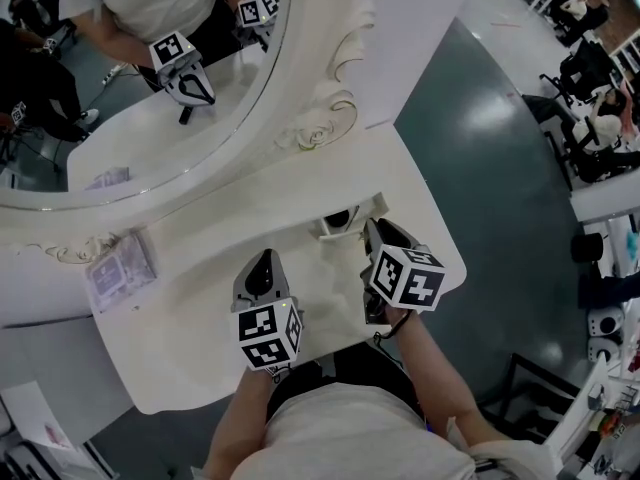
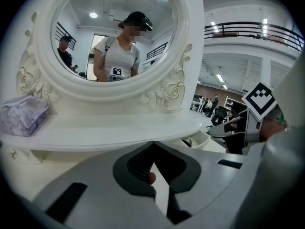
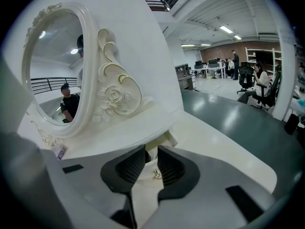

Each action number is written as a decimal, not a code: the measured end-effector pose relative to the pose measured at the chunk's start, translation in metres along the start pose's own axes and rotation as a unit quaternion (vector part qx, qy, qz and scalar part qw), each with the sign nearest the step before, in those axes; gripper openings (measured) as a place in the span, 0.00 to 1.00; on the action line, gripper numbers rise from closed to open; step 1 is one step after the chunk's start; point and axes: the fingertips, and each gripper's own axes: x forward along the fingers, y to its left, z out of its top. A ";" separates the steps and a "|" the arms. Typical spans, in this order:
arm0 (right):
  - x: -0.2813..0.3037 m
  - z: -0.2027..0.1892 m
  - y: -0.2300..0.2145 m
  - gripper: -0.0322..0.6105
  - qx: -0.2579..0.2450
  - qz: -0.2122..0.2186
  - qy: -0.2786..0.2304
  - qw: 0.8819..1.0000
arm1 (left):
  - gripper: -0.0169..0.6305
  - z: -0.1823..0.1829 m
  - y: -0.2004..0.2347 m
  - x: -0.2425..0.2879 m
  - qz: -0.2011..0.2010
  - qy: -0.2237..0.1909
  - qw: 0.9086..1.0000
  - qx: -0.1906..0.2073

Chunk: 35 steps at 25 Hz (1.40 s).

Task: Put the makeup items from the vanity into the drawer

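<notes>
Vanity: I am looking steeply down on a white carved vanity table [image 1: 200,358] with an oval mirror [image 1: 230,98]. A raised shelf is running under the mirror.
Drawer: a small white drawer [image 1: 327,232] is standing open below the shelf, between the two gripper tips. The head view shows a dark object [image 1: 340,216] lying inside it, too small for me to name.
Left gripper: the left gripper [image 1: 264,260] is pointing at the vanity just left of the drawer. From above I am seeing only its back. Its own view shows the jaw tips meeting [image 2: 152,144] and a small pinkish-red item [image 2: 151,178] pinched lower down between the pads. I cannot tell what kind of makeup it is.
Right gripper: the right gripper [image 1: 372,230] is sitting just right of the drawer. Its own view shows the jaws [image 3: 151,149] standing narrowly apart with the drawer front between them. A tiny ornate metal pull [image 3: 156,174] is showing in the gap, close to the right pad. I cannot tell whether the pad is touching it.
Shelf: a pale purple patterned packet [image 1: 120,268] is lying at the shelf's left end, well apart from both grippers. The left gripper view [image 2: 24,116] catches it too, but the right gripper view does not.
</notes>
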 end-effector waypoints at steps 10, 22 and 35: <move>-0.018 -0.003 0.009 0.17 -0.006 0.003 -0.008 1.000 | 0.03 0.001 0.000 -0.019 -0.001 -0.014 1.000 0.000; -0.045 -0.018 0.027 0.12 -0.022 0.010 -0.013 1.000 | 0.03 -0.001 0.004 -0.048 -0.003 -0.031 0.999 -0.003; -0.077 -0.040 0.055 0.10 -0.039 0.041 -0.031 0.998 | 0.03 -0.004 0.010 -0.081 -0.011 -0.050 0.999 0.006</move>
